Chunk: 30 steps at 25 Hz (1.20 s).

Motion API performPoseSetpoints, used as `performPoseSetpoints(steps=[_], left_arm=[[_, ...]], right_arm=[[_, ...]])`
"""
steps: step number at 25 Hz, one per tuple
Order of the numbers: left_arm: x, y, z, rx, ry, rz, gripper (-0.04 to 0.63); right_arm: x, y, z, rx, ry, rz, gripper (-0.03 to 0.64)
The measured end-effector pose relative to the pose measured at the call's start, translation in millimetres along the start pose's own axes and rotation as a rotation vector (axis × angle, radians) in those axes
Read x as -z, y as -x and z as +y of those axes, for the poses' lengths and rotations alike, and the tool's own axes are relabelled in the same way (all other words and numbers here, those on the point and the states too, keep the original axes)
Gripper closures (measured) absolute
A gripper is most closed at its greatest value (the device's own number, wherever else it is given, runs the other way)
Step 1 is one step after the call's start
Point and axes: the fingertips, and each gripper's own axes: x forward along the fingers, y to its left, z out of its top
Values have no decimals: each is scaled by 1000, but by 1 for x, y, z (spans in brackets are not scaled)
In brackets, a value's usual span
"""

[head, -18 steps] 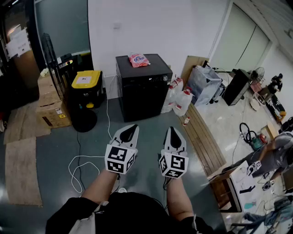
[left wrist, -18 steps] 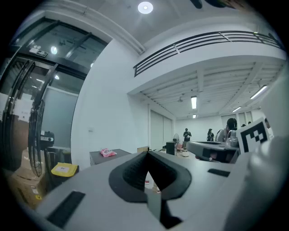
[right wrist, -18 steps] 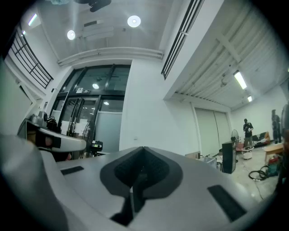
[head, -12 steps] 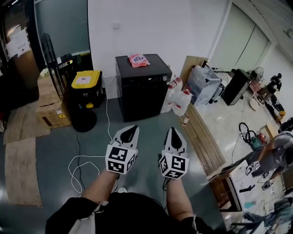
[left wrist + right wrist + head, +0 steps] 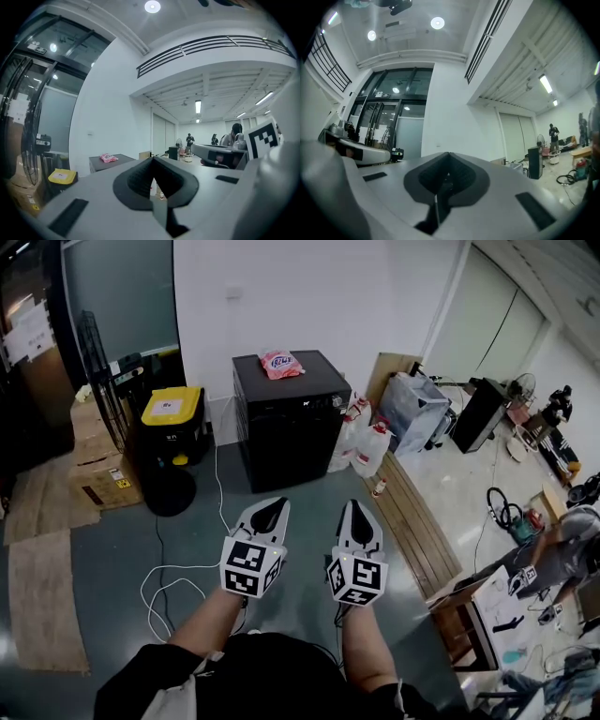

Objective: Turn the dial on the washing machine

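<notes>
**Washing machine barely nearer, dial still out of reach**

The washing machine stands against the far wall, well apart from both my grippers, with a pink packet lying on its lid. Over the last moment very little has changed. The machine, the yellow-lidded bin to its left and the jugs to its right have slid only slightly in my head view. That suggests my head turned a little, not that I made a real approach. My hands have kept their places side by side in front of me.

My left gripper has its jaws together with nothing between them, and in its own view it looks towards the machine. My right gripper is likewise closed and empty.

The dial is too small to pick out from here. I judge it sits along the top front edge. The task has not really begun: I must first cross the open floor, past the white cable, and part one gripper's jaws.
</notes>
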Motion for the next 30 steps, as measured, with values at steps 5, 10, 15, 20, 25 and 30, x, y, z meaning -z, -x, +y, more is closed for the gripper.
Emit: performPoseSetpoints(steps=[5,10,15,20,25,30], left_arm=[[3,-2,20,38,-3,-13,589],[13,-12,39,66,-1,-6,589],[13,-29,50,75,2,-4,589],[22,-59,58,70,-23,13,589],[15,-102,71,45,-41,6,589],[17,-171,67,31,-44,15,589]], right_arm=[[5,-15,20,13,16,-4,615],[18,-29,35,15,18,3,617],[28,-48,38,-14,34,32,616],[41,-79,25,-36,7,18,617],[45,-124,3,-60,2,4,617],[56,-170,-45,-69,-4,-5,617]])
